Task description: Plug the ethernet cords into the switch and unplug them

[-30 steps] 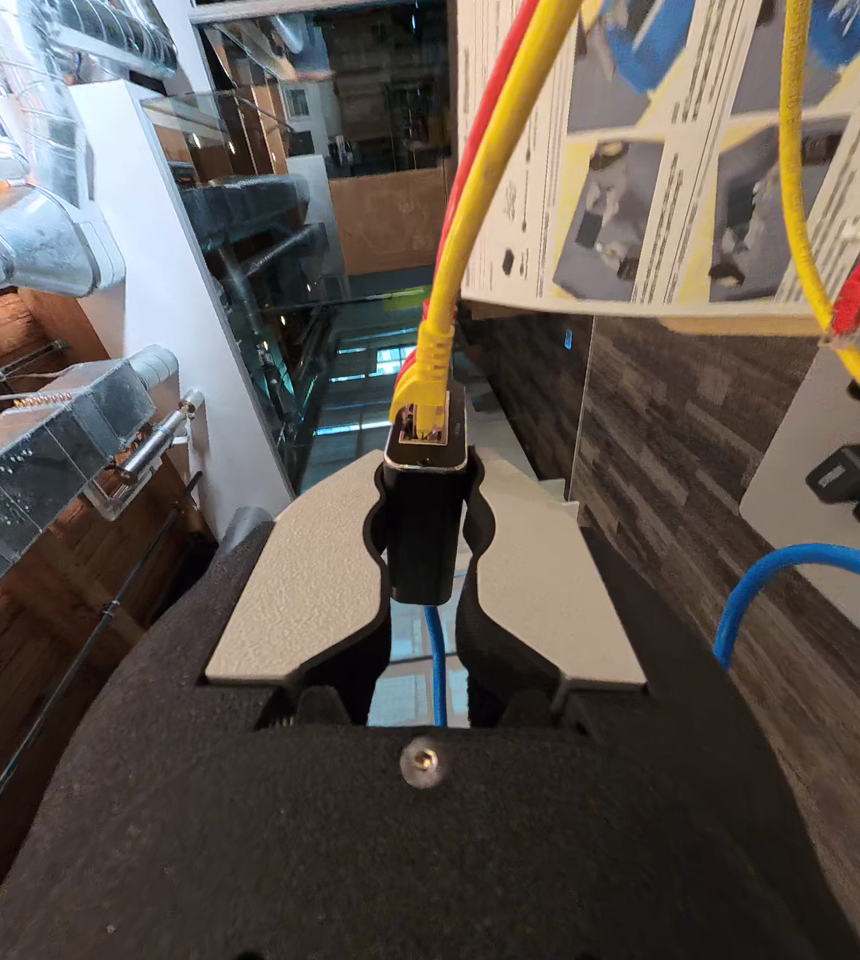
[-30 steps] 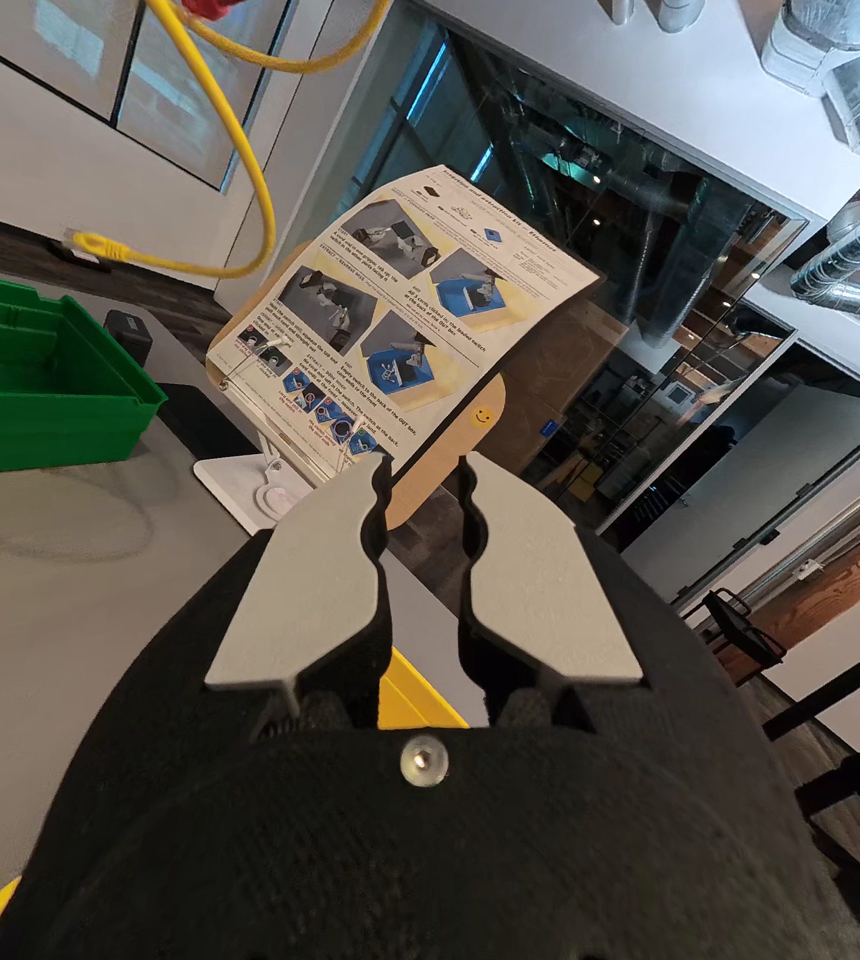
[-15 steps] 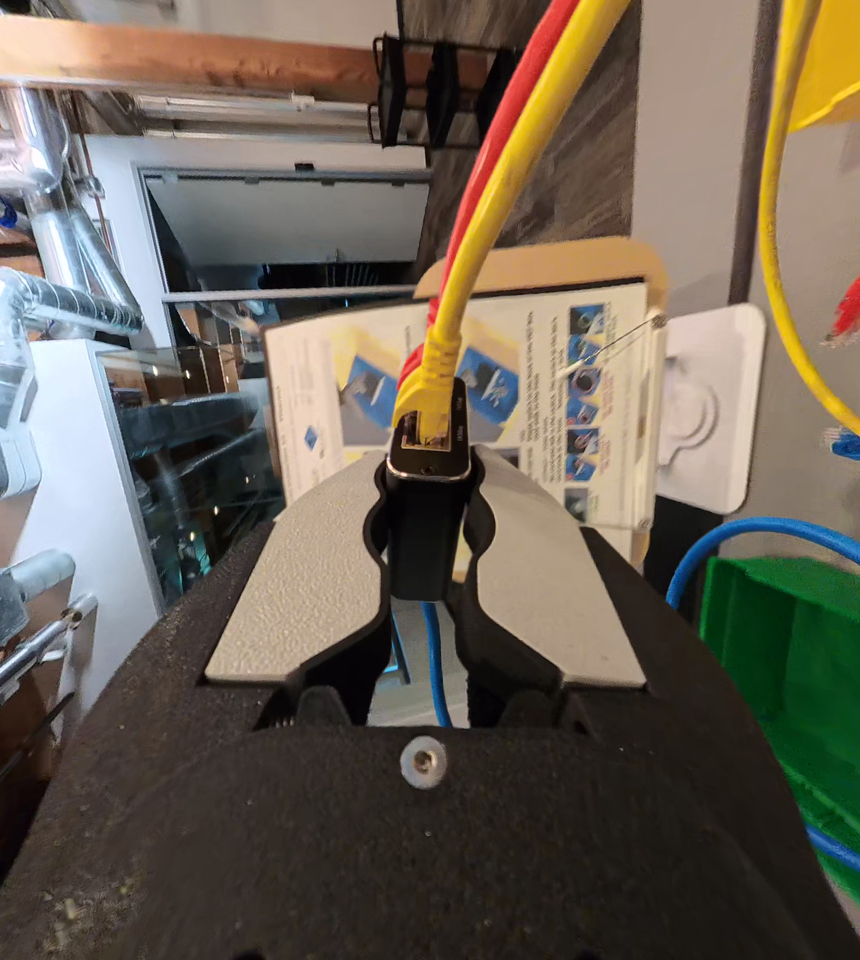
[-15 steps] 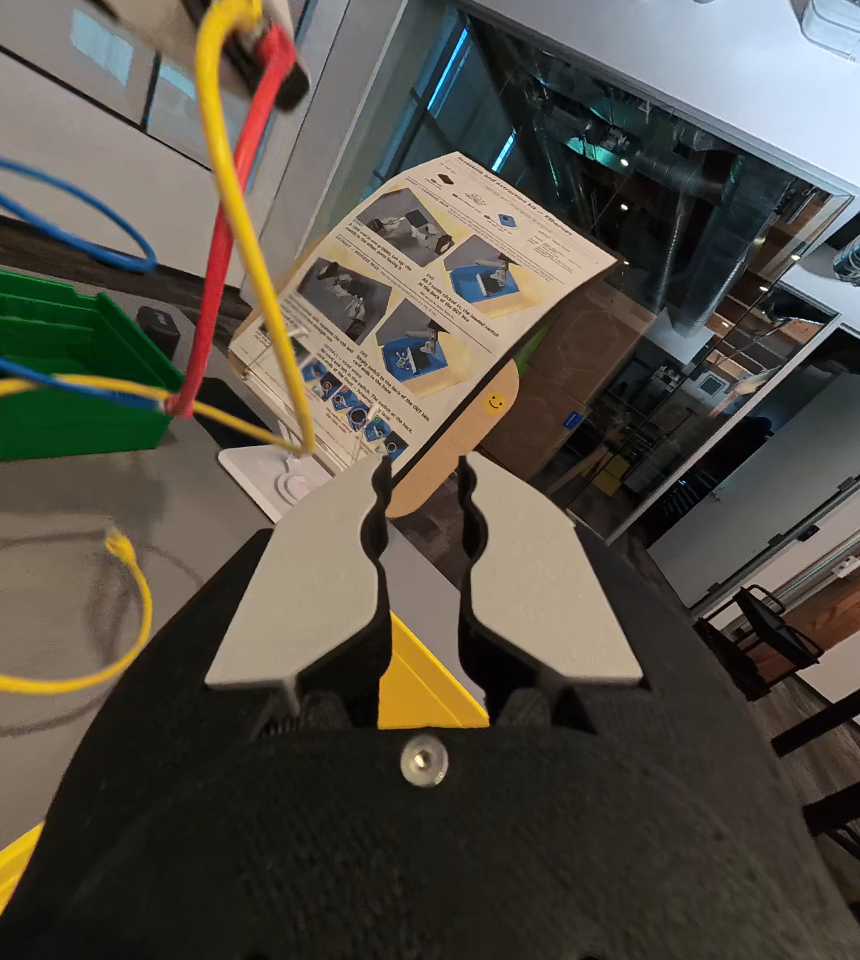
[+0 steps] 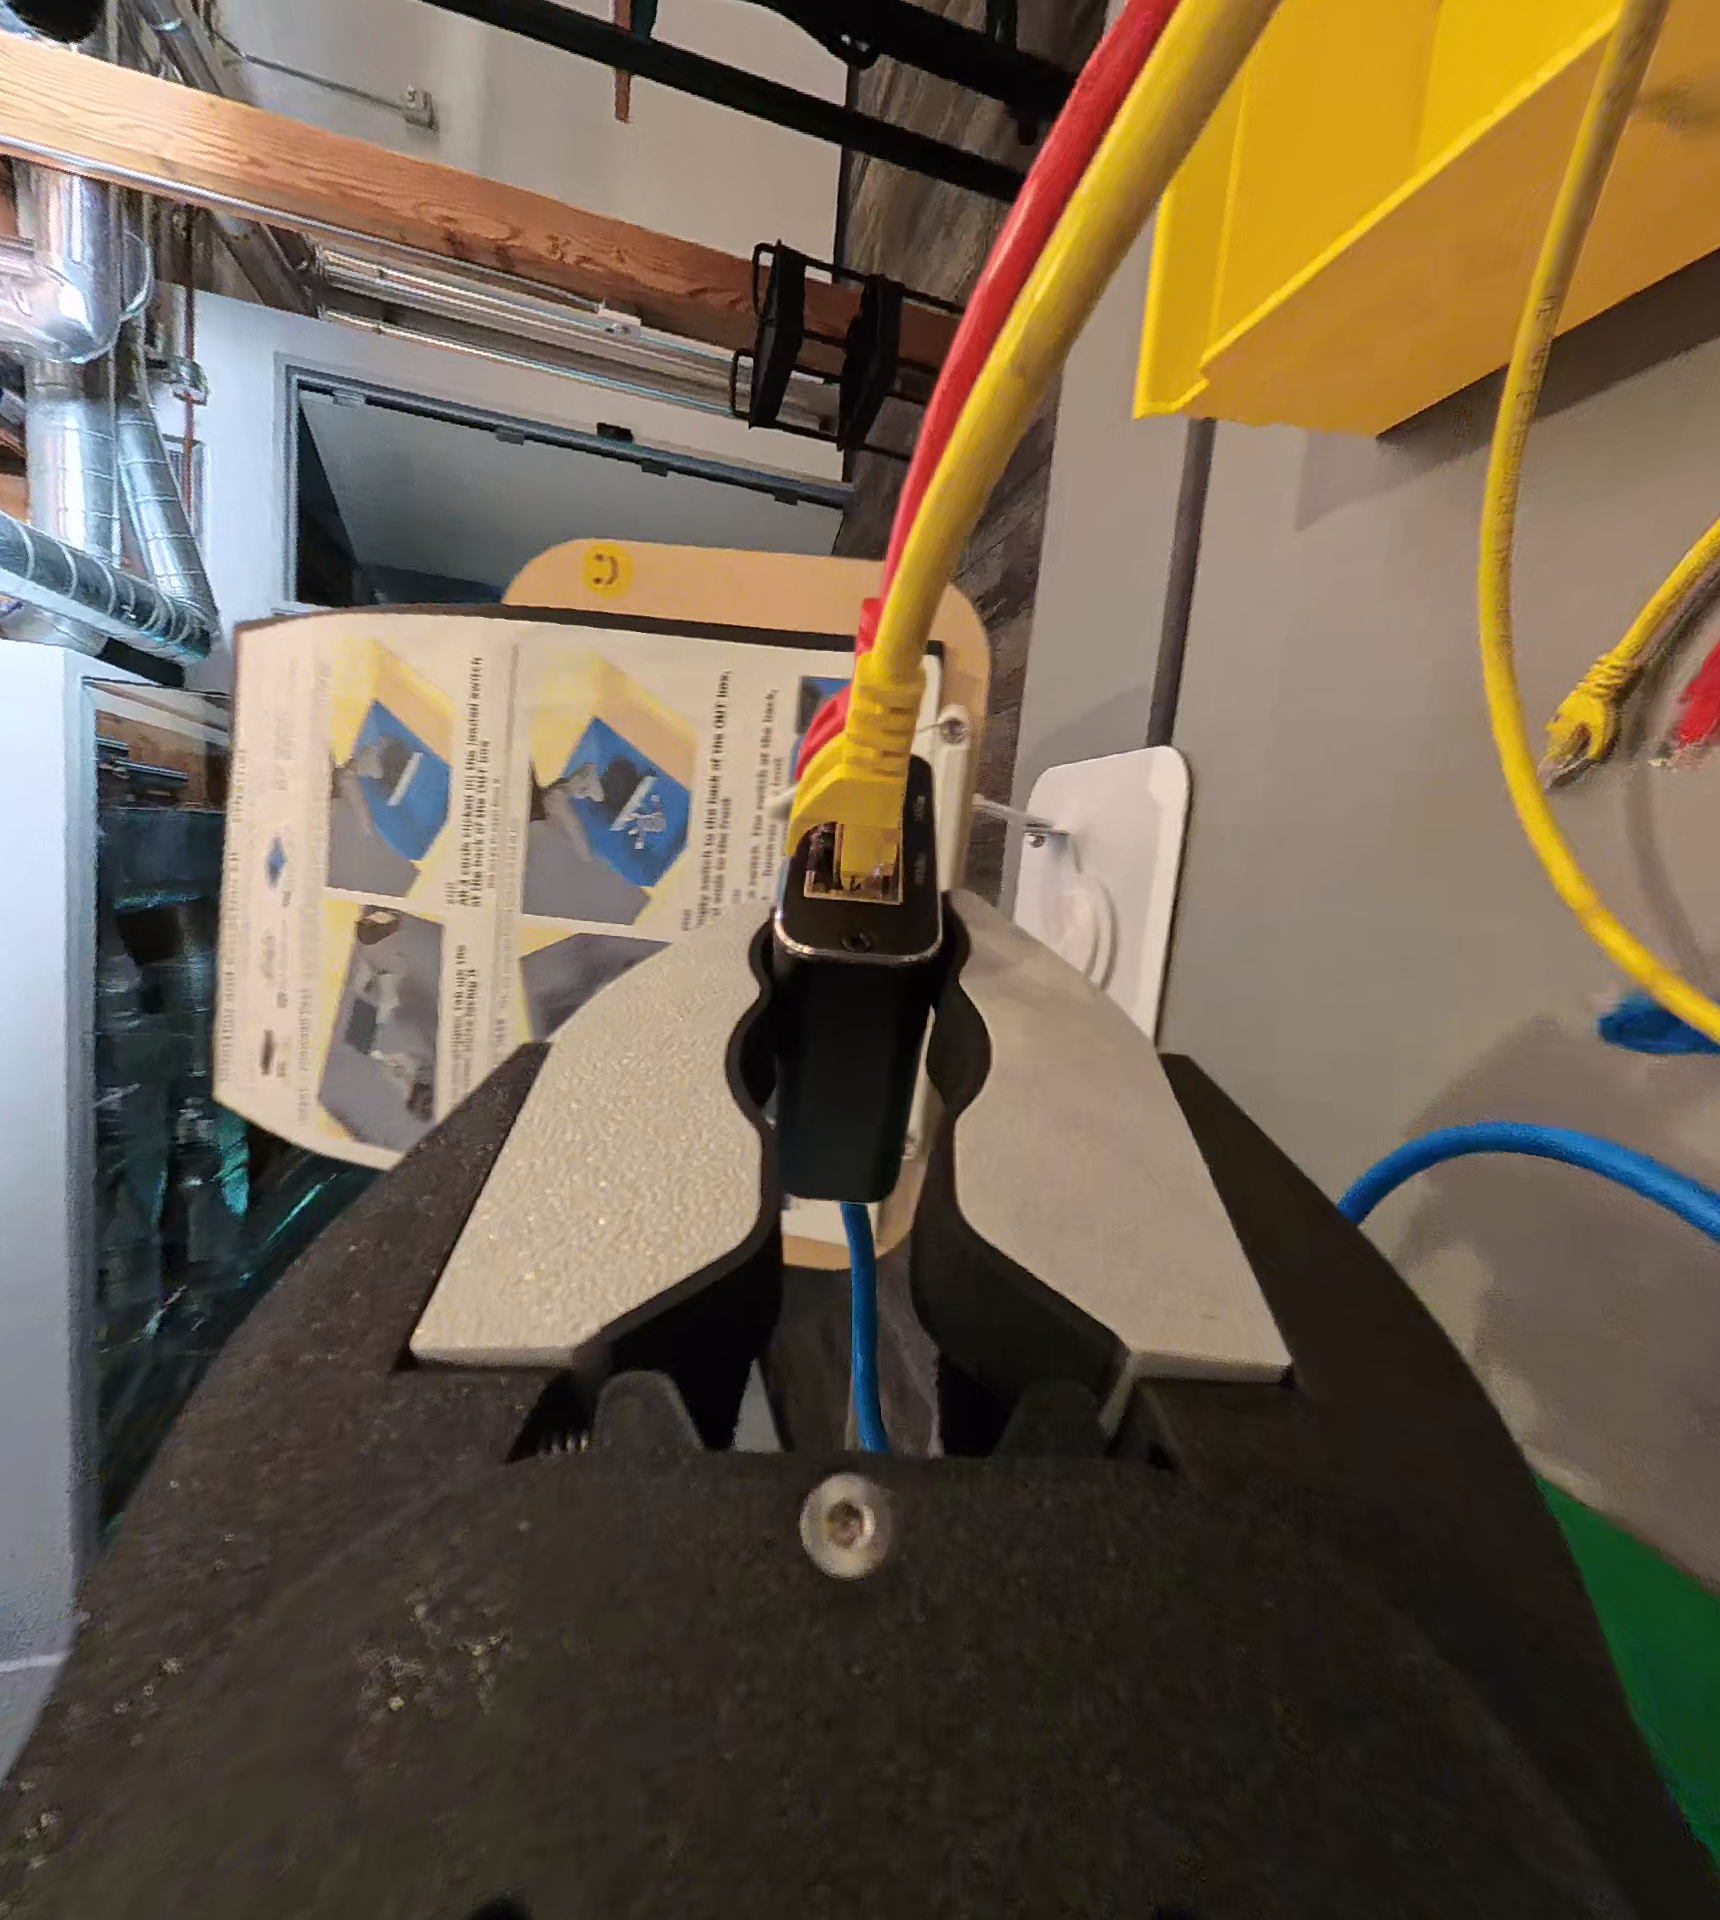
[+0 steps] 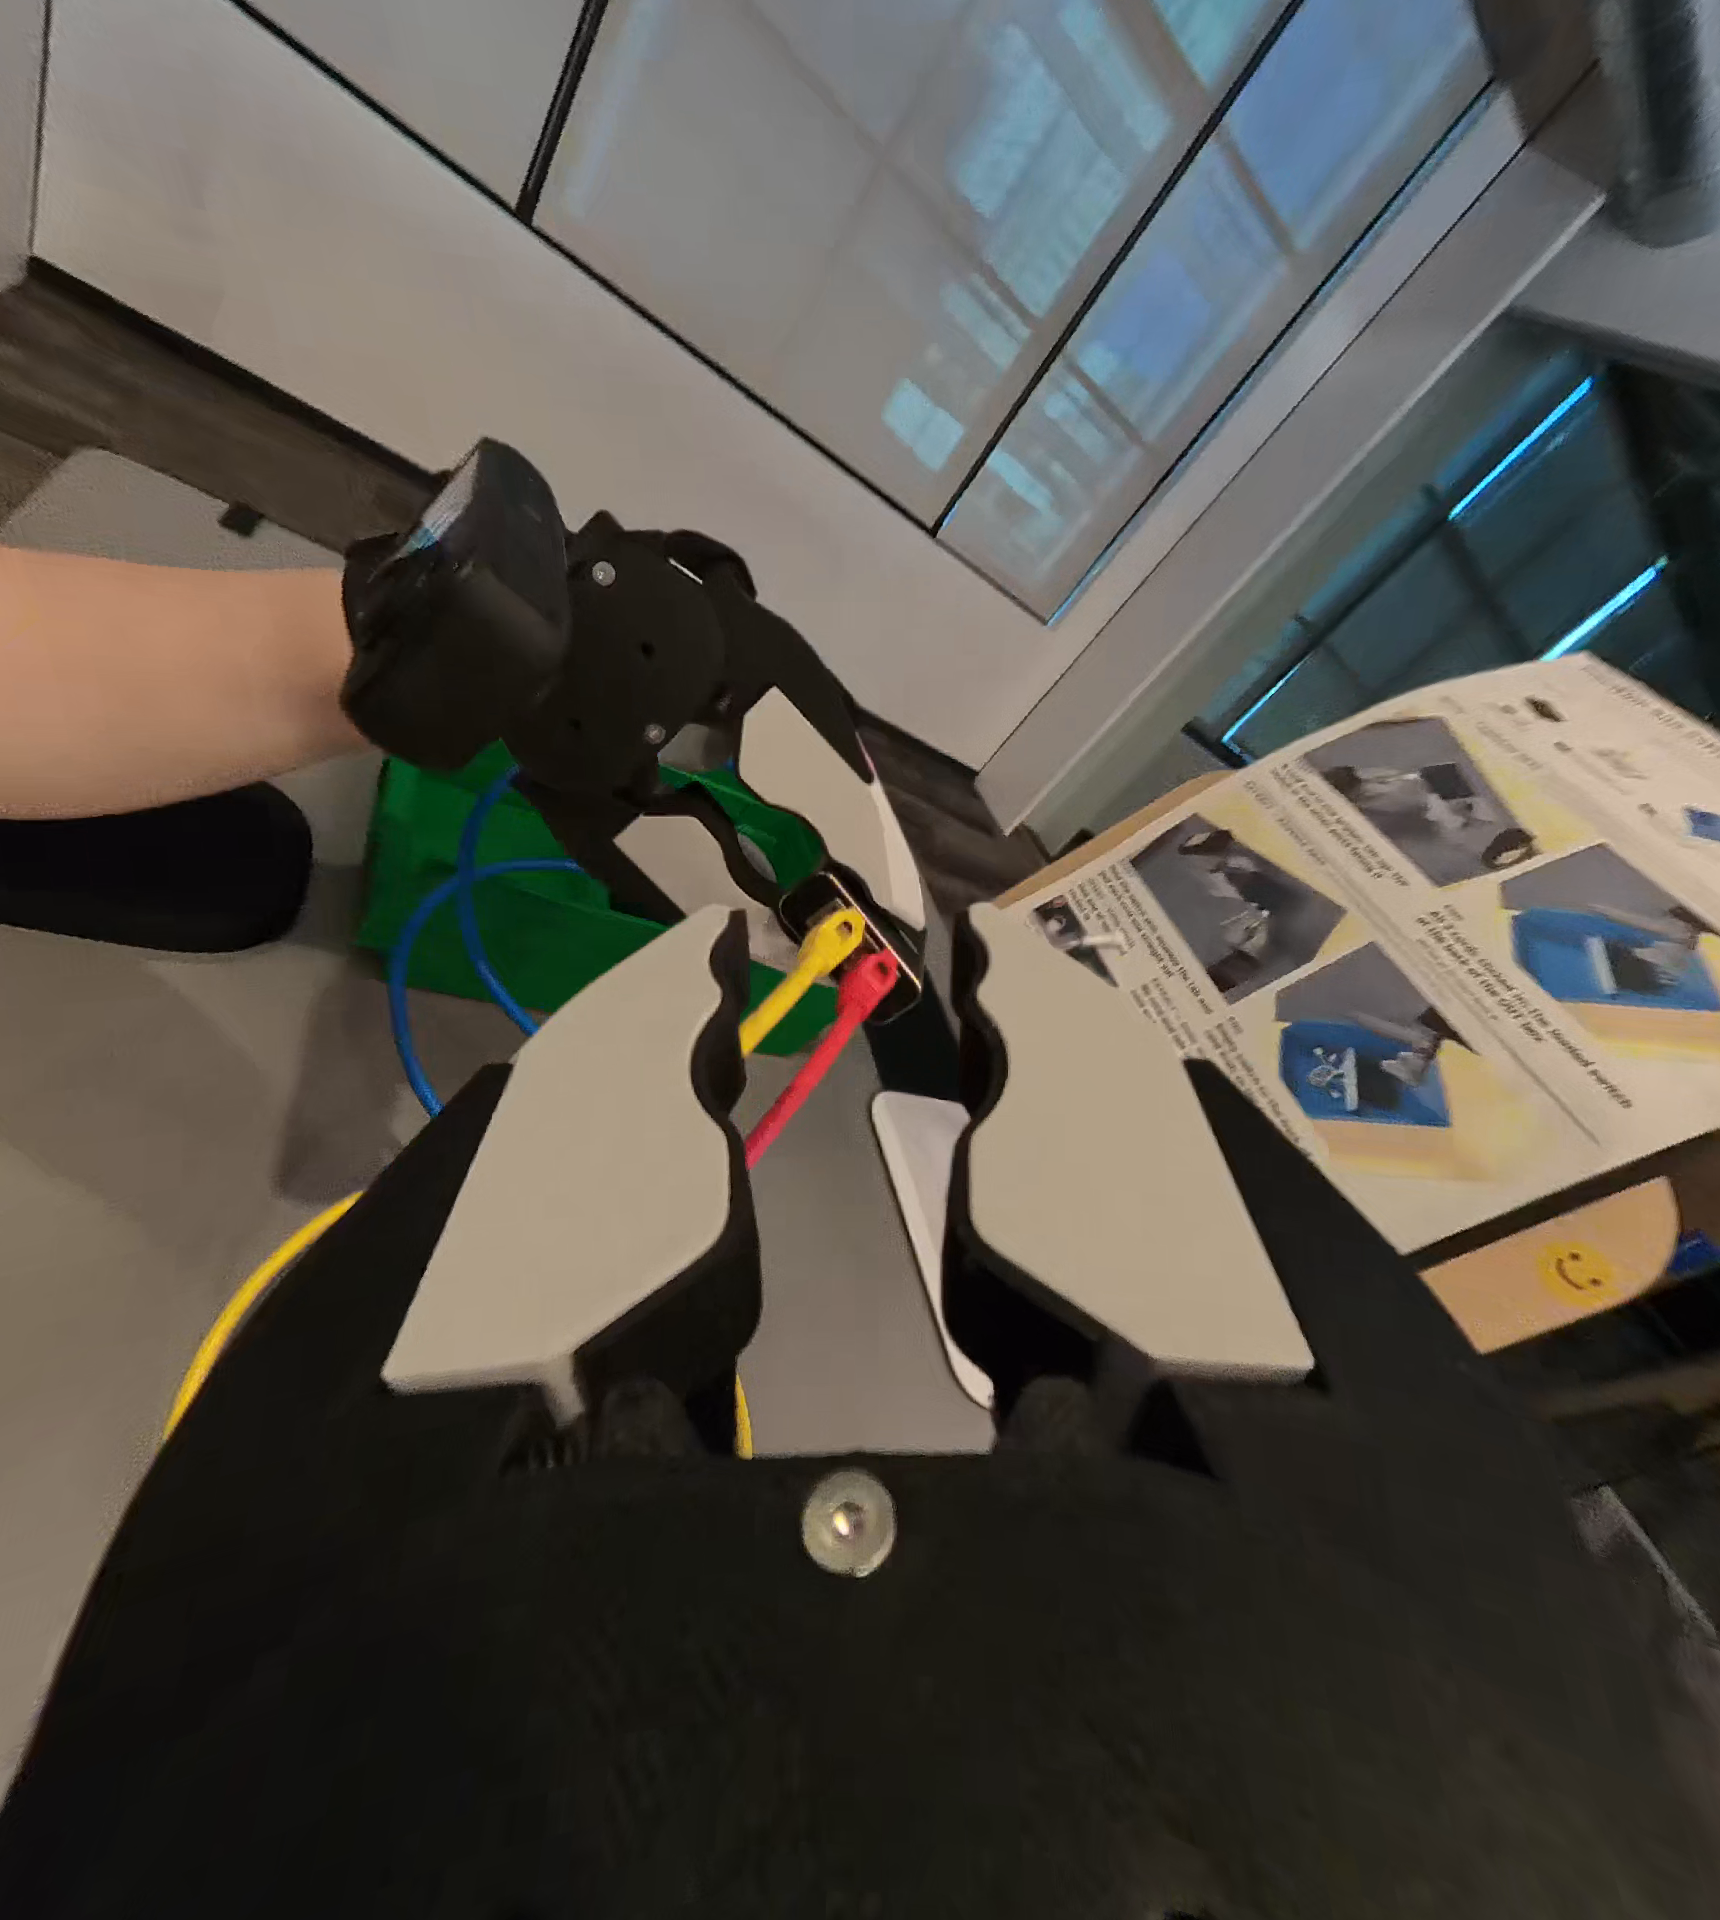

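Grey tabletop (image 6: 108,1143) setup, roughly halfway: left gripper (image 5: 856,997) pinching the black switch (image 5: 851,1049) at 12 o'clock with yellow cord (image 5: 949,520) and red cord (image 6: 814,1070) plugged in, right gripper (image 6: 840,997) spread empty, unplugging's left.

Grey tabletop (image 6: 108,1143), carrying a green bin (image 6: 523,935) at its far side, a yellow bin (image 5: 1355,208), a white stand base (image 6: 923,1153) under a printed instruction sheet (image 6: 1458,987), plus loose ends of blue cord (image 6: 409,997).
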{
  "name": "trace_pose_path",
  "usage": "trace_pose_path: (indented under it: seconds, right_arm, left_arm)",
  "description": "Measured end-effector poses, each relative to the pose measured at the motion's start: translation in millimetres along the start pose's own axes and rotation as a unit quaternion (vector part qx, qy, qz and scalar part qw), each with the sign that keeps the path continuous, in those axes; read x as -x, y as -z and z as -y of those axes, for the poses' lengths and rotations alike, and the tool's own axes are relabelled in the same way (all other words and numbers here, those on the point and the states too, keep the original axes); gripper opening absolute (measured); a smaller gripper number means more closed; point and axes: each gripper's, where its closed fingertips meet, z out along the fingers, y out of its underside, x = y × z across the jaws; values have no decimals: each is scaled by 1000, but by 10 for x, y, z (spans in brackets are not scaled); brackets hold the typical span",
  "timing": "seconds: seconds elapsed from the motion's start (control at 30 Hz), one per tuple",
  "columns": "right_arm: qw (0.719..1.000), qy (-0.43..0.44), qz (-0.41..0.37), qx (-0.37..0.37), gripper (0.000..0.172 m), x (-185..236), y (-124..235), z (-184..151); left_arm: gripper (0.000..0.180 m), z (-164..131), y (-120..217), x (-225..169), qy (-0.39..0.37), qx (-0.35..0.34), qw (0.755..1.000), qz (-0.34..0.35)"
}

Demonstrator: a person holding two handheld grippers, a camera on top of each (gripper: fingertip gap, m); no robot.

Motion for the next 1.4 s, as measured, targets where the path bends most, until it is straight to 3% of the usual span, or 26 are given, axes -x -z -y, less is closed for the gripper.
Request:
trace_pose_path:
  seconds: [0.3, 0.43, 0.6, 0.7, 0.87, 1.1, 1.27, 1.4]
  right_arm:
    - [986, -95, 1, 137, 36, 45, -561, -508]
    - [978, -54, -19, 201, 34, 77, -718, -738]
    - [964, 35, -64, 255, 9, 56, -850, -884]
    - [954, 64, -76, 284, 7, 54, -855, -950]
    - [942, 130, -82, 299, 6, 66, -862, -988]
    - [953, 123, -81, 264, 6, 38, -798, -857]
    - [950, 122, -91, 272, 7, -31, -687, -846]
    - [950, 121, -104, 268, 6, -89, -622, -811]
  left_arm:
    - [24, -302, -149, -87, 63, 5, 998, 11]
    - [25, -311, -181, -152, 67, -1, 998, 1]
    - [25, -285, -196, -221, 81, -5, 996, -22]
    - [24, -296, -204, -277, 84, -4, 996, -34]
    - [24, -308, -227, -353, 88, -4, 995, -51]
    - [25, -210, -160, -241, 113, -73, 991, -15]
    - [39, -250, -113, -167, 146, -88, 985, -13]
    - [30, -310, -52, -152, 159, -113, 981, -21]
